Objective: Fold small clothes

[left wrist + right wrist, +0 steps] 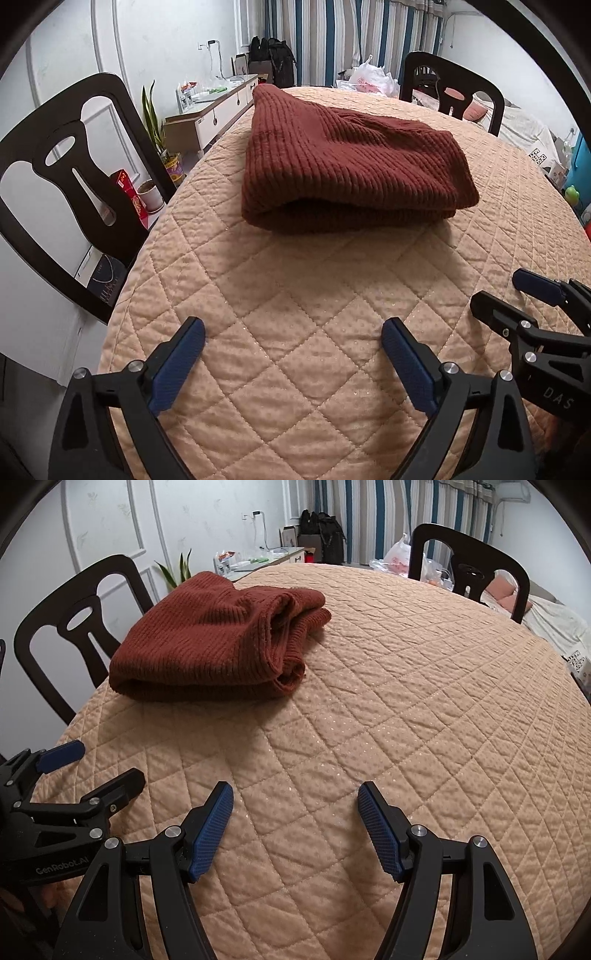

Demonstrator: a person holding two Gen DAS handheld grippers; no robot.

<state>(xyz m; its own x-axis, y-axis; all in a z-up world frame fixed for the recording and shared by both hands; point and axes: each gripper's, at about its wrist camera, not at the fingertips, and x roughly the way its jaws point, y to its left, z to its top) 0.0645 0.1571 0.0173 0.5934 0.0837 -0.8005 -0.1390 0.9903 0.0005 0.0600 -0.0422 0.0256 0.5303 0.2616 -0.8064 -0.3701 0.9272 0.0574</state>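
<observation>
A rust-red ribbed knit garment [343,166] lies folded into a thick bundle on the quilted peach table cover [295,302]. In the right wrist view the garment [207,646] sits far left, with its stacked layers showing at the right end. My left gripper [293,332] is open and empty, low over the cover, well short of the garment. My right gripper [295,797] is open and empty, also near the front edge. Each gripper shows in the other's view: the right gripper [495,291] at the right, the left gripper [107,760] at the left.
Dark wooden chairs stand at the left [62,184] and at the far right [450,88] of the table. A white cabinet [218,110], a potted plant [155,122], plastic bags [369,79] and striped curtains lie beyond. The table's left edge [122,295] is close.
</observation>
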